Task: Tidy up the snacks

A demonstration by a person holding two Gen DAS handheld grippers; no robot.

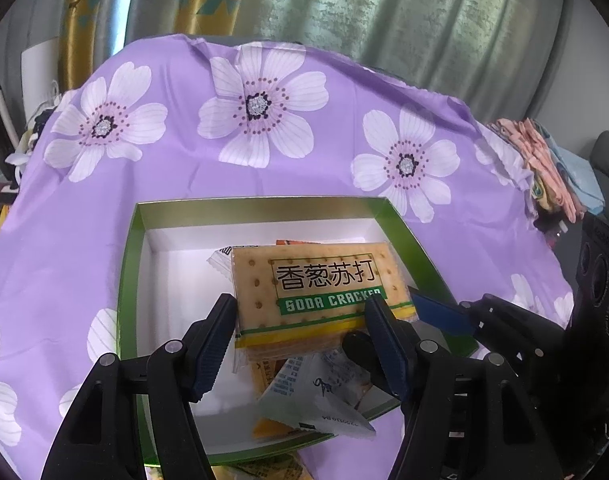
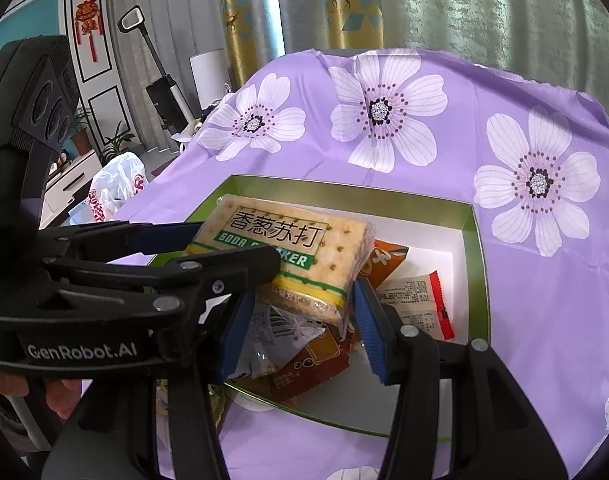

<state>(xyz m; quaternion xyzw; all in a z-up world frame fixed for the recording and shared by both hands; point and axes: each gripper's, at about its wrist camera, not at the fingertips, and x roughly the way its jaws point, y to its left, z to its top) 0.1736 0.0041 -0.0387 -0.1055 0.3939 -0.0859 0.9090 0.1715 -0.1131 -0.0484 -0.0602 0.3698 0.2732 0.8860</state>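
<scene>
- Left tongs (image 1: 302,300): closing on the cracker pack (image 1: 320,276) across its width, one finger on each side, and holding it above the box (image 1: 264,202).
- Cracker pack: hanging between both tongs, label up, over the loose packets (image 2: 304,364) lying below the fingers.
- Right tongs (image 2: 303,292): standing wide around the pack's near corner and apparently not pressing it.
- Handling note: the pack is looking brittle, so a light squeeze is advisable. Lowering it flat into the bare white floor ahead of the left tongs is advisable too, as is opening only once it is resting.
</scene>
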